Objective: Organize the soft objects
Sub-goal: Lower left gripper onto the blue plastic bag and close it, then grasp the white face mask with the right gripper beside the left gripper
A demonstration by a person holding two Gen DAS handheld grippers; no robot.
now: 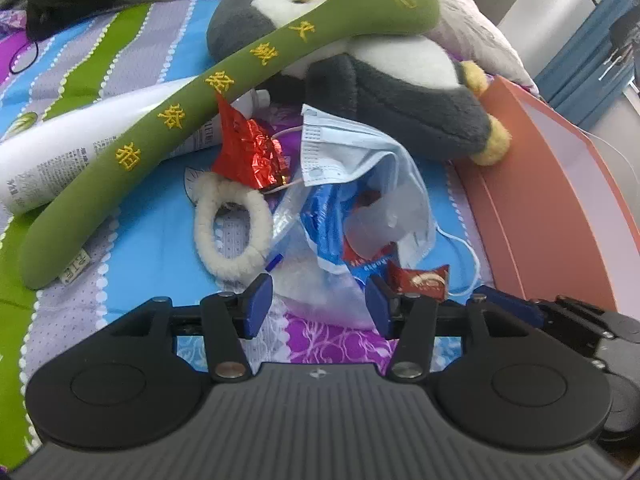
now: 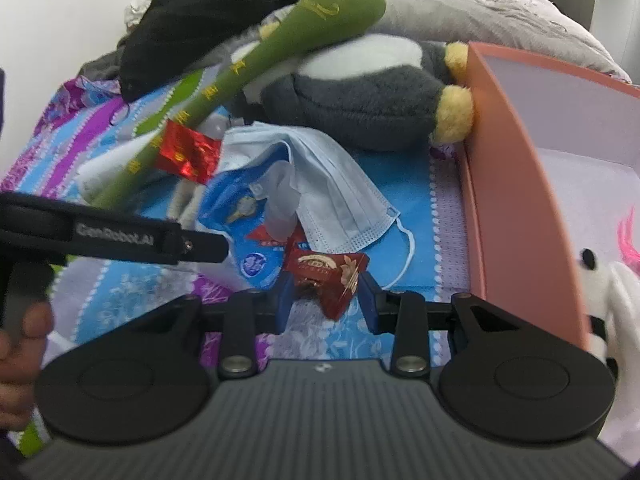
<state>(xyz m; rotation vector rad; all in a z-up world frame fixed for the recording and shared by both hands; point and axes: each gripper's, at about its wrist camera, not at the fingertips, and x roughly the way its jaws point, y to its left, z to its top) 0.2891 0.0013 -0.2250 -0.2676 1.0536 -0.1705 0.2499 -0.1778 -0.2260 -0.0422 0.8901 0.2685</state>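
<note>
A long green plush stick (image 1: 168, 136) with yellow stitched characters leans across a grey and white penguin plush (image 1: 392, 96) on the patterned bed. Below them lies a white fluffy ring (image 1: 208, 248) beside a blue face mask (image 1: 348, 148). My left gripper (image 1: 319, 304) hangs open just above a clear plastic bag (image 1: 332, 240), right of the ring. My right gripper (image 2: 328, 300) is open, its jaws standing either side of a dark red candy wrapper (image 2: 328, 276); I see no pad pressing it. The penguin plush (image 2: 352, 96) and the mask (image 2: 332, 188) lie beyond it.
A salmon-pink box (image 2: 516, 200) stands open at the right with a white plush toy (image 2: 616, 300) inside. A white tube (image 1: 60, 152), a crumpled red foil wrapper (image 1: 248, 148) and a black garment (image 2: 200, 20) lie around. A person's hand (image 2: 24, 336) grips the left tool.
</note>
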